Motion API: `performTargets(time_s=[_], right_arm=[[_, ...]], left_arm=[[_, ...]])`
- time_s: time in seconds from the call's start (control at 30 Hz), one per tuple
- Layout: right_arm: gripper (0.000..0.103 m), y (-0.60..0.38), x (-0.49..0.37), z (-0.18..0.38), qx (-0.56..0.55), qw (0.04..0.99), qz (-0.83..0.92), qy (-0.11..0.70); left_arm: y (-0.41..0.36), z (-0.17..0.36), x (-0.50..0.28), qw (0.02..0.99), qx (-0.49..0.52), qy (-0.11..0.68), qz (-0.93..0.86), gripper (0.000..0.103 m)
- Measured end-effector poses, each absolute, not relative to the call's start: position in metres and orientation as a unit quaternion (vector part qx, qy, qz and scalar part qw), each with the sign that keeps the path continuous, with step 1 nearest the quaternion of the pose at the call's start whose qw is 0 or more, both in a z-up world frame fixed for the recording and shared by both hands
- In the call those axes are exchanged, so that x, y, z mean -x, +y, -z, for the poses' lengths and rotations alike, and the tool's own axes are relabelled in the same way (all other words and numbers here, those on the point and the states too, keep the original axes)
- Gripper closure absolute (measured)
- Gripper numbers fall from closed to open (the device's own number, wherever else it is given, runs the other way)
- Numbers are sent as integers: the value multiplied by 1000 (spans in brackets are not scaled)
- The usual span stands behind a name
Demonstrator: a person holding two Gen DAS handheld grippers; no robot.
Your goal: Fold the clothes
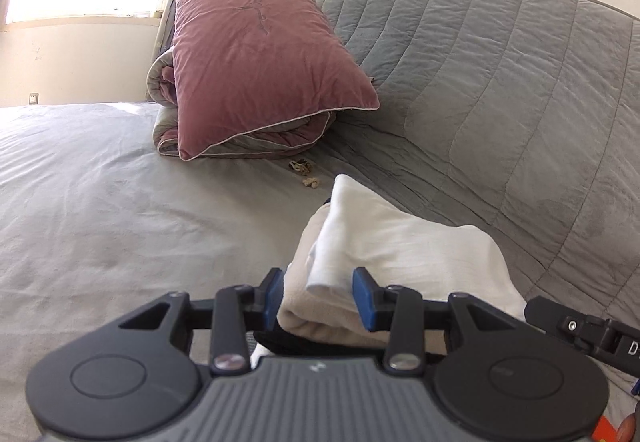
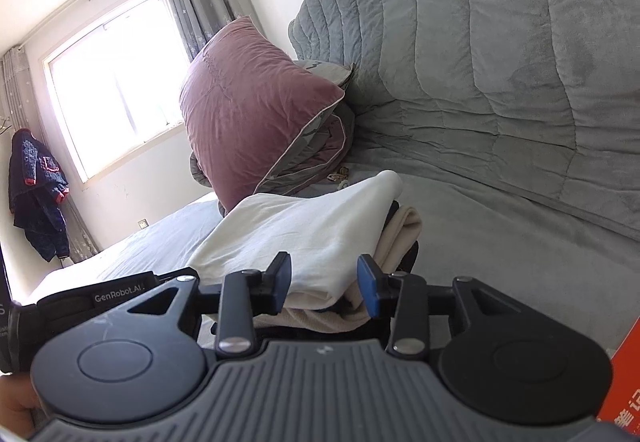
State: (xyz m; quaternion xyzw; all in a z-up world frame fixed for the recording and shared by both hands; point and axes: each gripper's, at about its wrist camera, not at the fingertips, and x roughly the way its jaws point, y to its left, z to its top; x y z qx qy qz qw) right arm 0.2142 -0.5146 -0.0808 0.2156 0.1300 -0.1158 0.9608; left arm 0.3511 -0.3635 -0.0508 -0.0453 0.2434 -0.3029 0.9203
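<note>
A stack of folded clothes lies on the grey bed sheet. A white garment is on top, a cream one lies under it, and a dark piece is at the bottom. My left gripper is at the stack's near left corner. Its blue pads stand apart with the cloth edge between them, not squeezed. My right gripper is at the near right corner, also open, with the white hem lying loose between its pads.
A pink pillow rests on a rolled quilt behind the stack. A grey quilted blanket rises on the right. Small brown scraps lie between pillow and stack. A dark coat hangs by the window. An orange box is at the lower right.
</note>
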Motion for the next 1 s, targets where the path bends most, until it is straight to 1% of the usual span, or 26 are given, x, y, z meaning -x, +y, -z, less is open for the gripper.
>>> performTargets(time_s=[0.13,0.23,0.33,0.4,0.43,0.53,0.57,0.6,0.63,0.67,0.7,0.73,0.77,0.87,1.0], right_arm=[[60,-509,-204,74,-212,960,117,137],[57,-505,-197,67,-206,961,119,144],[49,-499,-190,60,-197,961,121,150],[39,-495,-184,55,-191,962,121,153],[38,-492,-182,53,-188,963,120,155],[36,-484,-175,45,-177,964,113,163],[31,-481,-172,43,-172,964,113,166],[25,-478,-169,41,-167,965,115,168],[22,-474,-166,38,-162,965,116,170],[16,-471,-163,36,-157,965,119,173],[8,-467,-160,34,-151,965,123,175],[4,-463,-156,31,-146,965,127,177],[0,-460,-152,29,-141,965,130,179],[0,-449,-141,21,-129,964,135,190],[0,-433,-128,12,-120,959,133,218]], left_arm=[[-357,44,-338,920,37,251,300,63],[-354,36,-328,920,28,256,297,60],[-350,28,-319,918,21,266,293,54],[-347,24,-313,915,21,277,294,49],[-346,22,-311,914,18,280,293,48],[-342,15,-299,914,8,287,286,40],[-339,13,-296,914,6,290,283,34],[-338,12,-293,913,5,296,281,24],[-336,10,-290,912,5,302,278,19],[-333,9,-288,909,4,312,275,10],[-331,9,-285,906,4,324,274,3],[-329,8,-282,902,2,334,273,1],[-325,7,-278,897,1,347,273,1],[-313,4,-262,890,-7,370,266,1],[-300,-3,-236,905,-38,346,243,1]])
